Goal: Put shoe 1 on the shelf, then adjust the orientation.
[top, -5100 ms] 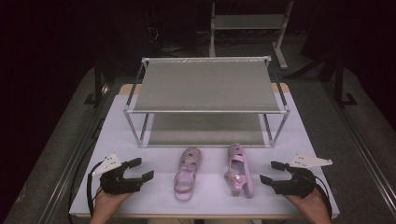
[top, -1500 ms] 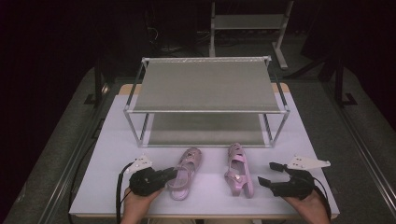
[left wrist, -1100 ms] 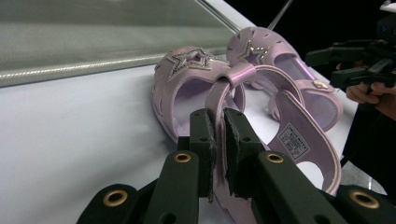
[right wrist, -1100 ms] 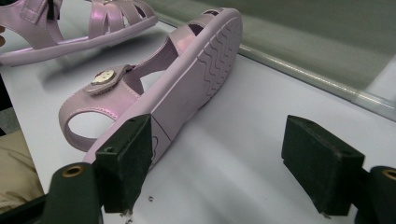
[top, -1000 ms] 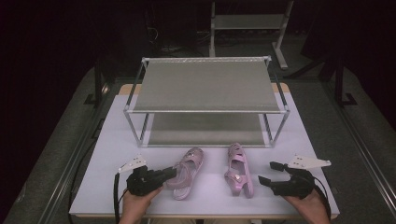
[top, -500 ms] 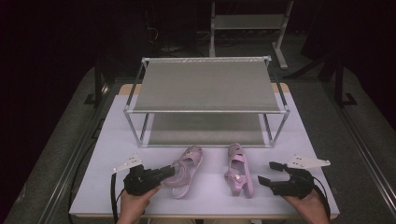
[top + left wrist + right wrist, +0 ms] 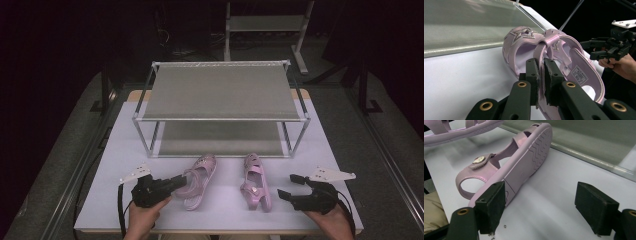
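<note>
left fingers [image 7: 541, 75] clamp sandal [image 7: 554, 57] strap | right fingers [image 7: 544, 207] wide (empty)

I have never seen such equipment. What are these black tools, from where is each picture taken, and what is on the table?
A person sits at a white table and holds a hand tool in each hand. Each tool is a gripper with two black fingers.

The high view looks down from above: the left gripper is at its left, the right gripper at its right. The other two pictures come from small cameras riding on the grippers.

On the table stand a metal two-shelf rack and two pink sandals. In the left gripper view, the fingers are shut on a strap of the left sandal, tilting it up. In the right gripper view, the fingers stand open, holding nothing; the right sandal lies on its side near one of them.
</note>
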Motion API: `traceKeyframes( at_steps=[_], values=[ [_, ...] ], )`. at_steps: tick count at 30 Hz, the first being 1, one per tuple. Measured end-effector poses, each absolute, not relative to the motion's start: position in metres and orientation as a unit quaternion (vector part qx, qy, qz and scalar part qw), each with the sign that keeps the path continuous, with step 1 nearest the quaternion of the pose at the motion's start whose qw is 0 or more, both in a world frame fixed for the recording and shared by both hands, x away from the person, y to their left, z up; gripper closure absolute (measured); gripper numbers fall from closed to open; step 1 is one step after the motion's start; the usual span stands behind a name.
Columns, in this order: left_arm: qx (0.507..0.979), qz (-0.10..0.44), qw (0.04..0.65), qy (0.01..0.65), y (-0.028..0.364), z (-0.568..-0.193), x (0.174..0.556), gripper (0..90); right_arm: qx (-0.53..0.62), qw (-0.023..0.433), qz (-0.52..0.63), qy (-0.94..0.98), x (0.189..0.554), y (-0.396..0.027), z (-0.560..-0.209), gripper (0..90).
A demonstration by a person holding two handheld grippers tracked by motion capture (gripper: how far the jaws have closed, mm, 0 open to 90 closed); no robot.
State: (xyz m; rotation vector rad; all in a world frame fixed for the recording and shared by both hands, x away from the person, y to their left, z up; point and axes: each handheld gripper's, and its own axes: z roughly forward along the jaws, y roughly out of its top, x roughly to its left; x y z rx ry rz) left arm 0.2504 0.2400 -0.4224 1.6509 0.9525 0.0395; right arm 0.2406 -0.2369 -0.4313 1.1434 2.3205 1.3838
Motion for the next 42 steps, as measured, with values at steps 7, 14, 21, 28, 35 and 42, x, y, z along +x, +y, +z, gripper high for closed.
traceKeyframes(
  at_steps=[7, 14, 21, 28, 35, 42],
  values=[
    [0.704, 0.016, 0.58, 0.41, 0.241, -0.422, 0.251, 83.3, 0.389, 0.103, 0.47, 0.785, 0.241, -0.237, -0.431, 24.2],
    [0.703, 0.018, 0.579, 0.414, 0.243, -0.422, 0.255, 83.4, 0.391, 0.104, 0.473, 0.783, 0.241, -0.238, -0.431, 24.2],
    [0.695, 0.025, 0.581, 0.424, 0.246, -0.421, 0.26, 83.3, 0.393, 0.102, 0.472, 0.783, 0.241, -0.238, -0.432, 24.2],
    [0.686, 0.028, 0.585, 0.433, 0.244, -0.421, 0.265, 83.4, 0.393, 0.1, 0.472, 0.783, 0.241, -0.238, -0.432, 24.2],
    [0.677, 0.034, 0.589, 0.44, 0.239, -0.421, 0.273, 83.4, 0.392, 0.1, 0.473, 0.782, 0.241, -0.238, -0.432, 24.2],
    [0.67, 0.035, 0.593, 0.445, 0.234, -0.422, 0.279, 83.4, 0.39, 0.099, 0.474, 0.783, 0.243, -0.237, -0.433, 24.2]
  ],
)
